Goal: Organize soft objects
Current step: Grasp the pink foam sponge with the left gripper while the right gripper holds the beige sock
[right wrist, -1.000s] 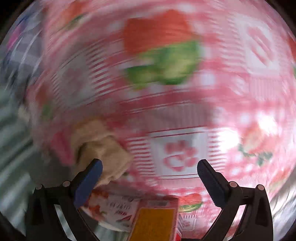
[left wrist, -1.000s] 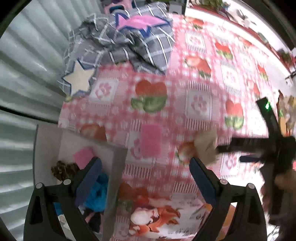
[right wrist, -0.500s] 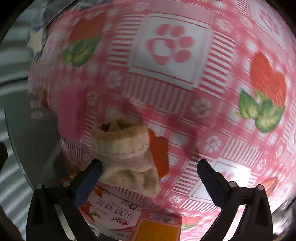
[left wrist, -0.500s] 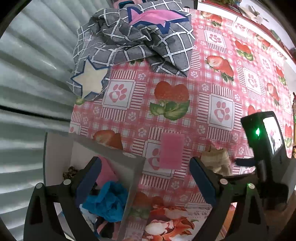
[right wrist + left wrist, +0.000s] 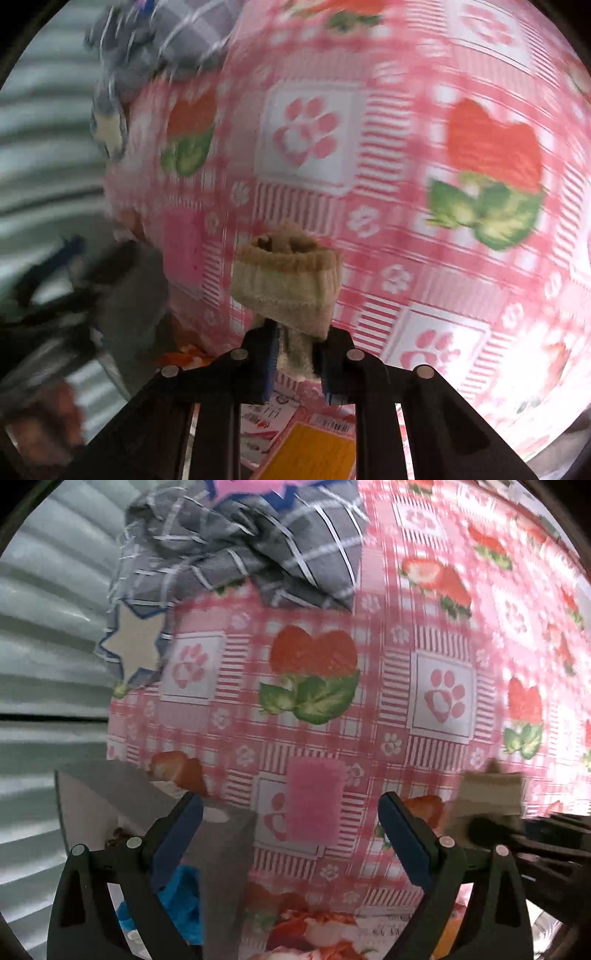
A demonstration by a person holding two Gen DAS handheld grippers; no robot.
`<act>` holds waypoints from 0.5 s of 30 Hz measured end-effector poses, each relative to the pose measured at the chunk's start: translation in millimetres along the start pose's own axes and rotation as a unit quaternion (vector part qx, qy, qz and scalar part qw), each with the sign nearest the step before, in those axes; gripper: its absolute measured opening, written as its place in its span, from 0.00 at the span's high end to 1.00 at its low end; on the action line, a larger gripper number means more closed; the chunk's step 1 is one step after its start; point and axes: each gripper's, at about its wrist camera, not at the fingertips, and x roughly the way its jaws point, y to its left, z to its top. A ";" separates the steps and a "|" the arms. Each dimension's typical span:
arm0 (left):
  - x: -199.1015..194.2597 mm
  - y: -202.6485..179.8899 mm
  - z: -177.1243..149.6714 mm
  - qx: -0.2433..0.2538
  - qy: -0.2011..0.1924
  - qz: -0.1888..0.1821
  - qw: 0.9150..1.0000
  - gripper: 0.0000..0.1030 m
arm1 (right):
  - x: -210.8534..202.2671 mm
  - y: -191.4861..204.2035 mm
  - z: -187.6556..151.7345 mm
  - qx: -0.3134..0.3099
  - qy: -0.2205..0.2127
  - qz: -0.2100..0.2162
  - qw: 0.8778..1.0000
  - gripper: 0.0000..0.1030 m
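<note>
Corrugated metal sheeting backs a table under a pink strawberry-and-paw-print tablecloth (image 5: 443, 657).

Left wrist view: the left gripper (image 5: 291, 834) hangs with its jaws spread wide and nothing between them. A pink sponge (image 5: 314, 799) lies flat on the cloth just ahead of the fingers. At lower left a grey storage box (image 5: 155, 801) stands open; a blue cloth (image 5: 183, 897) is visible inside it. A grey checked blanket (image 5: 251, 546) with star patches is heaped at the far edge. At right, blurred, a beige sock (image 5: 487, 794) shows in front of the other tool.

Right wrist view: the right gripper (image 5: 295, 354) is pinched onto the lower end of the beige sock (image 5: 286, 284); the ribbed cuff stands free above the fingers, clear of the cloth. Printed cartons (image 5: 310, 446) lie below. The frame is motion-blurred.

Risk assessment: the hold takes only the sock's narrow end, so a fast swing toward the box could let it slip out or flop against the box rim. The two tools sit near each other; crossing paths over the box could cause a collision.
</note>
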 end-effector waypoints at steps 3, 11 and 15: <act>19.2 -13.9 5.4 0.018 0.007 0.025 1.000 0.06 | -27.9 -8.2 4.9 0.004 -0.017 0.012 1.000 0.81; 62.8 -21.4 7.6 0.003 0.092 -0.005 0.996 0.06 | -82.8 -34.2 -0.8 0.019 -0.036 0.054 0.998 0.81; 68.7 -21.9 7.2 -0.004 0.104 -0.015 0.994 0.04 | -85.0 -29.5 -2.7 0.024 -0.045 0.065 0.997 0.81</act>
